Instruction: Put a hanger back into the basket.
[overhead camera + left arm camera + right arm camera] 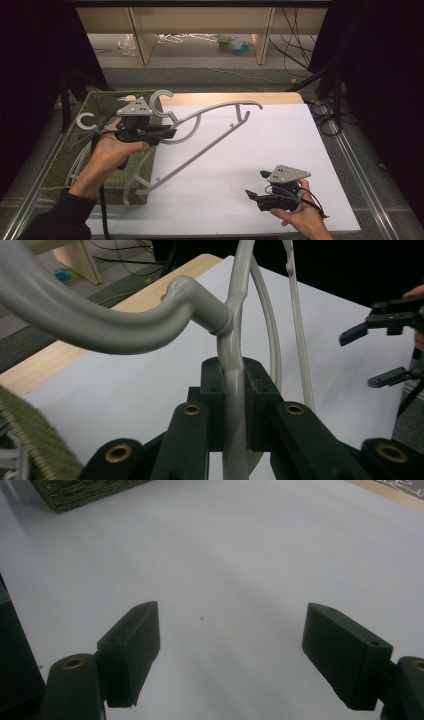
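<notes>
— What are the tools like?
— Both the left gripper [170, 133] and right gripper [256, 184] are black, each topped by a grey three-cornered plate with small holes; brass-ringed pivots sit behind blocky fingers [129, 650].
— Cables? Clothing?
— Black cables trail back; a dark sleeve [60, 217] on the left arm.

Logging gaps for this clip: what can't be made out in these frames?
- Basket contents: high view, left gripper and hand cover them; hanger count unclear.
- Hanger hook: left gripper view, cut by the left edge.
- Items on the far floor: high view, too small.
</notes>
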